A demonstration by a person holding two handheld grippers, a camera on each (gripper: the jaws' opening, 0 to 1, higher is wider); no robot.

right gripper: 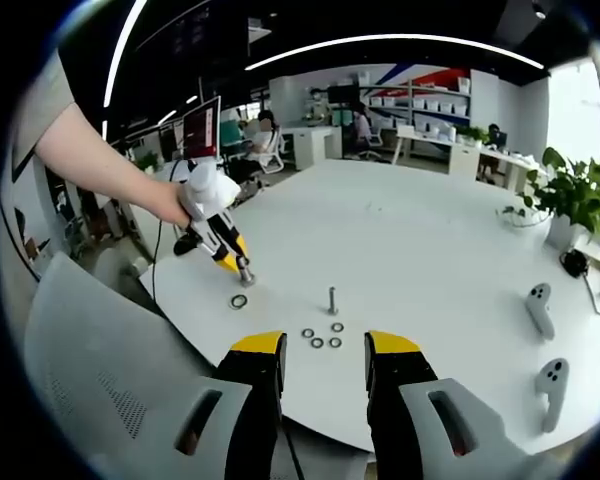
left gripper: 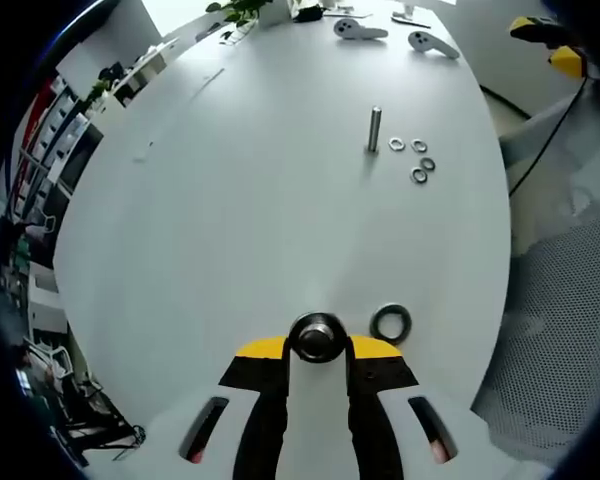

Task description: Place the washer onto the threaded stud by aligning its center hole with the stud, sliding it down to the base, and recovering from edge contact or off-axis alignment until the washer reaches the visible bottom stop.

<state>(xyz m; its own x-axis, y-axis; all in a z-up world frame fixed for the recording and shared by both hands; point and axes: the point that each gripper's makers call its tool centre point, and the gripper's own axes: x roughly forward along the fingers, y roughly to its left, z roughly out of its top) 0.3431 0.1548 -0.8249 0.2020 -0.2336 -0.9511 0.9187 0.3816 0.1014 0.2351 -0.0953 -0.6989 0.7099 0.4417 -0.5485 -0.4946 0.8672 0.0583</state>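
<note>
- Pinched between the left gripper (left gripper: pixel 317 350) jaw tips is a large washer (left gripper: pixel 317 337), seen face-on; the jaws stand nearly closed on its rim, just over the white table (left gripper: pixel 240 230).
- Beside it a second large ring (left gripper: pixel 391 322) lies flat on the table.
- Well ahead stands the threaded stud (left gripper: pixel 375 129), upright, with four small washers (left gripper: pixel 416 159) clustered just beside it.
- Right gripper (right gripper: pixel 324 352) hangs wide open and holds nothing, near the table edge, facing the stud.
- Best approach, I judge: turn the washer level, centre its hole over the stud tip, then lower straight; if the rim catches, lift and re-centre.
</note>
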